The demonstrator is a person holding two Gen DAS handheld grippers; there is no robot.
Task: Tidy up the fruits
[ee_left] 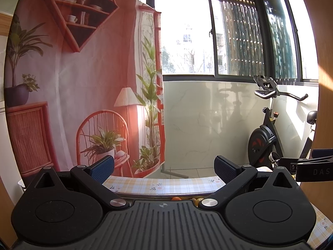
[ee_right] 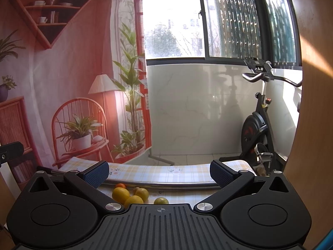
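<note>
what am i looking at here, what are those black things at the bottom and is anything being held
Each picture comes from a camera mounted on a handheld gripper, looking forward along its two fingers. The black parts are the tool itself. One view shows the left gripper, the other the right gripper. Both have their blue-padded fingers spread wide with nothing between them. Below lies a table with a checked tablecloth. On it, in the right view, sit yellow fruits, a greenish one and a small orange one. Behind are a printed backdrop and an exercise bike.

Both the left gripper (ee_left: 164, 165) and right gripper (ee_right: 159, 171) are matte black, with blue textured pads (ee_left: 103, 167), silver pivot screws (ee_left: 117, 203) behind the jaws, and ribbed bodies.
</note>
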